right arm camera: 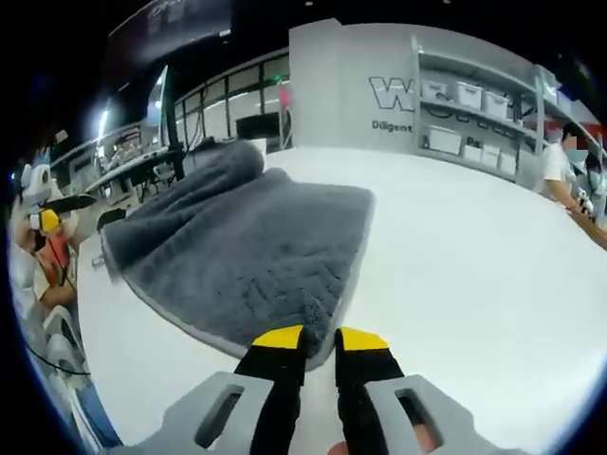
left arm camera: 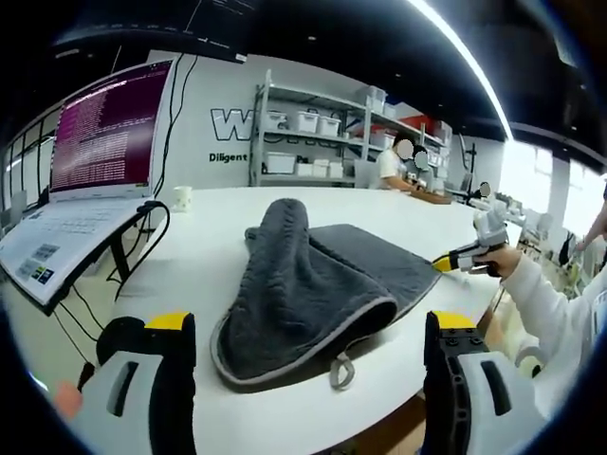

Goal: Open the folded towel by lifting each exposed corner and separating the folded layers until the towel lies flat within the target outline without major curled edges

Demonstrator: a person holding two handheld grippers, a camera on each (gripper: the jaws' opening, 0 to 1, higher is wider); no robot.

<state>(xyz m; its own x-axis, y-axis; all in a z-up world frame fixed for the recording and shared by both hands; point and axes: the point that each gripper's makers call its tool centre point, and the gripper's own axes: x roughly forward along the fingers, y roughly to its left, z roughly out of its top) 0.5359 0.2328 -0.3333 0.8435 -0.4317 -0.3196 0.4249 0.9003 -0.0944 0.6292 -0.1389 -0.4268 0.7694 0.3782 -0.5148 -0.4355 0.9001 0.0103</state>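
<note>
The grey towel (left arm camera: 313,284) lies folded on the white worktop (left arm camera: 218,213), one layer humped up in a ridge over the flat layer beneath, its hanging loop at the near edge. No target outline can be made out on the worktop.

The left hand-held gripper (left arm camera: 308,365) hangs released, jaws spread wide on either side of the towel's near edge, touching nothing. The right hand-held gripper (right arm camera: 318,343) sits at a corner of the towel (right arm camera: 247,246), jaws nearly closed with a narrow gap between; whether any cloth is pinched between them I cannot tell.

The risk lies at that corner. If the jaws catch both layers together, lifting would drag the whole towel across the worktop instead of parting the fold. A thin grip on the hem alone could slip and let the corner curl back.
</note>
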